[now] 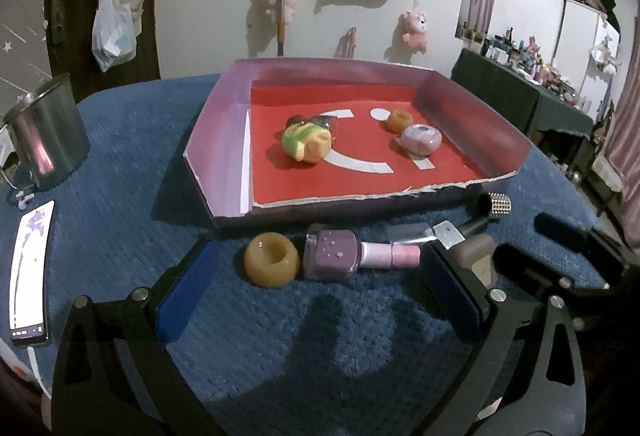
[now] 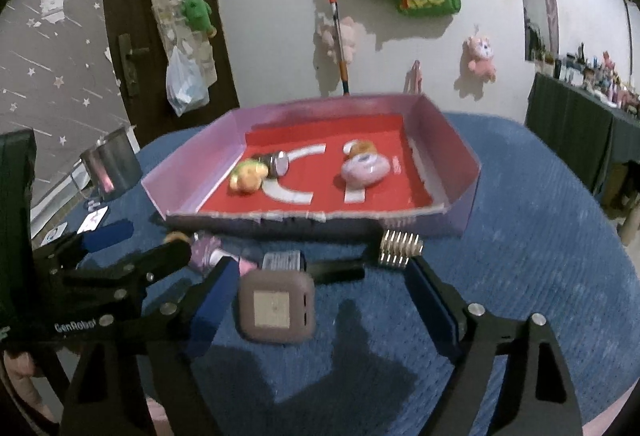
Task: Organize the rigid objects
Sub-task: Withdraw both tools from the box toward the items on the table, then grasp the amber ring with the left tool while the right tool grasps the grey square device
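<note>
A red-floored cardboard tray (image 1: pixel 224 139) (image 2: pixel 460 151) holds a green-and-yellow toy (image 1: pixel 306 144) (image 2: pixel 248 173), a small amber ring (image 1: pixel 399 120), a lilac ring (image 1: pixel 421 139) (image 2: pixel 365 168) and a metal piece (image 2: pixel 278 163). In front of it on the blue cloth lie an amber ring (image 1: pixel 272 259), a purple nail polish bottle (image 1: pixel 348 255), a brown square block (image 2: pixel 277 308) (image 1: pixel 474 256) and a studded brush (image 2: pixel 400 244) (image 1: pixel 498 205). My left gripper (image 1: pixel 316 268) is open around the amber ring and the bottle. My right gripper (image 2: pixel 320 288) is open around the brown block.
A steel mug (image 1: pixel 46 135) and a phone (image 1: pixel 30 272) sit at the left of the round table. A wall with hanging plush toys stands behind the tray. A dark shelf of small items (image 1: pixel 520 91) is at the far right.
</note>
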`<act>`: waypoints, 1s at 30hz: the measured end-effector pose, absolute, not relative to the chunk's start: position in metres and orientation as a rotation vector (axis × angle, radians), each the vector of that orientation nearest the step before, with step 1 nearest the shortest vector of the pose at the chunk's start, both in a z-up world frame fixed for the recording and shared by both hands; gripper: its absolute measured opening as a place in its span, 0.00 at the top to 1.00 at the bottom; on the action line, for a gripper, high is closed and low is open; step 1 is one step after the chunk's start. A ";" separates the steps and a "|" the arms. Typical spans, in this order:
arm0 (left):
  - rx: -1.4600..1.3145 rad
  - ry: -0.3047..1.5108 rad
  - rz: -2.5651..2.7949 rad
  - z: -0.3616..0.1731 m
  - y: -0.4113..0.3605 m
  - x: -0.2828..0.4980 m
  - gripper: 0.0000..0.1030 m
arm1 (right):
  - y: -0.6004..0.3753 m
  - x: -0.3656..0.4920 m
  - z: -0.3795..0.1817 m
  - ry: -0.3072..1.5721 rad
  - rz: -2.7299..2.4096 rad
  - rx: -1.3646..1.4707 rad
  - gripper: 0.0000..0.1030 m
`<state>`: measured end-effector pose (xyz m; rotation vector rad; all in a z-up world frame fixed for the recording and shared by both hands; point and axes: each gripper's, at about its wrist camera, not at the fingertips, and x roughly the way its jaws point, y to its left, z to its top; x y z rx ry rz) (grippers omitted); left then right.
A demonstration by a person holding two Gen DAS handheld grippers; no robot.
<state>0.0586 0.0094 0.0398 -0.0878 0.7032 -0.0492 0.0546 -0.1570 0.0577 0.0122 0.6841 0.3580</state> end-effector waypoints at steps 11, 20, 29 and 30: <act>-0.139 0.732 -0.115 0.037 0.005 0.063 0.03 | -0.147 0.052 0.035 0.754 0.400 0.019 0.20; -0.123 0.736 -0.111 0.036 0.004 0.071 0.03 | -0.139 0.053 0.023 0.785 0.414 0.005 0.21; -0.143 0.766 -0.010 0.024 0.050 0.063 0.04 | -0.141 0.054 0.021 0.790 0.422 0.006 0.21; -0.144 0.775 -0.002 0.020 0.051 0.065 0.07 | -0.140 0.055 0.020 0.789 0.421 0.004 0.21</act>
